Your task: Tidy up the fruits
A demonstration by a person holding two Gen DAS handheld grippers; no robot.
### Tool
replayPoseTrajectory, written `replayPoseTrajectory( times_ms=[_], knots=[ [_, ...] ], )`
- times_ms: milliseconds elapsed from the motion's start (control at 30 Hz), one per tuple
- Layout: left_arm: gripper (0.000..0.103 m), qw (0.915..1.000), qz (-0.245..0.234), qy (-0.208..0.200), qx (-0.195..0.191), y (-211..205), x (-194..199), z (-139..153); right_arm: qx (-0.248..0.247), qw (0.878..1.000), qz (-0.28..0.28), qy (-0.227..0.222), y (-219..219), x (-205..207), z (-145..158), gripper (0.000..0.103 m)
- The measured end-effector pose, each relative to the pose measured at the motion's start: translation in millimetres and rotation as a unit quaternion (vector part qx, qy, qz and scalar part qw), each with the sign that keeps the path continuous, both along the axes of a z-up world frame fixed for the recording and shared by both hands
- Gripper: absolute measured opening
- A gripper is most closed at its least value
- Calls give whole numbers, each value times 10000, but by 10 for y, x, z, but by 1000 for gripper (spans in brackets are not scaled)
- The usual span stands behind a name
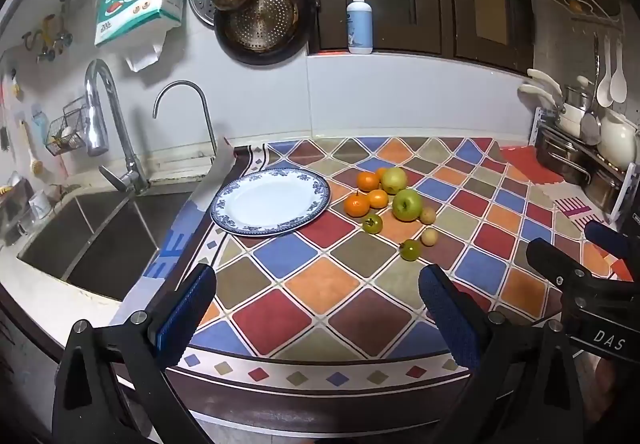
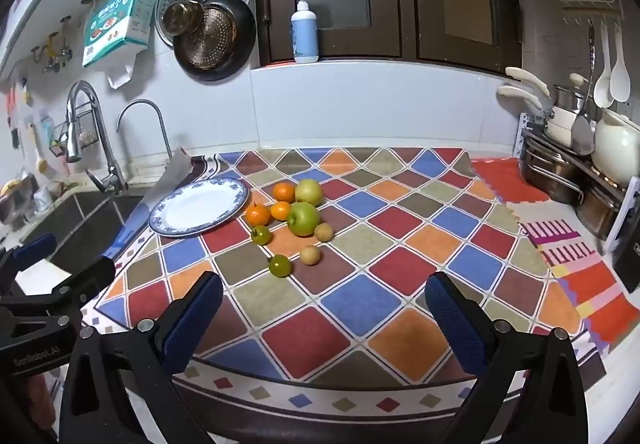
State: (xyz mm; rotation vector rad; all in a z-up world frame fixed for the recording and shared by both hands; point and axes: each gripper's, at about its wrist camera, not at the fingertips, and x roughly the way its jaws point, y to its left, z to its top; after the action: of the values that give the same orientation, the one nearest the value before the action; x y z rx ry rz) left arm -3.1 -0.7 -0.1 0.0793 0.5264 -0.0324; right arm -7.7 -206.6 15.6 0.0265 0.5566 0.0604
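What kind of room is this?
It looks like a home kitchen. There is a sink with a tap, pans hanging on the wall, and a plate beside some fruit on the counter.

Low in the frame the left gripper (image 1: 316, 308) spreads its blue-padded black fingers (image 1: 188, 308) wide with nothing between them, over a countertop covered in multicoloured diamond-patterned sheet (image 1: 320, 284). At centre lies an empty white plate with a blue patterned rim (image 1: 271, 201). Just right of it is a cluster of fruit: orange tangerines (image 1: 357, 205), two green apples (image 1: 407, 205), small green tomatoes (image 1: 410, 249) and pale round fruits (image 1: 429, 236). A steel sink (image 1: 80, 236) fills the left. The right gripper (image 1: 592, 256) pokes in at the right edge.
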Motion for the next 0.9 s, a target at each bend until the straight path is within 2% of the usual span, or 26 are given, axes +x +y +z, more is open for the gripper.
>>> replayPoseTrajectory(
  times_ms=[367, 900],
  knots=[
    [103, 9998, 37, 189, -61, -61, 6, 55, -8, 10000, -36, -85, -57, 8, 39, 102],
    [103, 9998, 84, 117, -104, -58, -34, 98, -21, 9998, 121, -155, -63, -53, 84, 102]
  ],
)
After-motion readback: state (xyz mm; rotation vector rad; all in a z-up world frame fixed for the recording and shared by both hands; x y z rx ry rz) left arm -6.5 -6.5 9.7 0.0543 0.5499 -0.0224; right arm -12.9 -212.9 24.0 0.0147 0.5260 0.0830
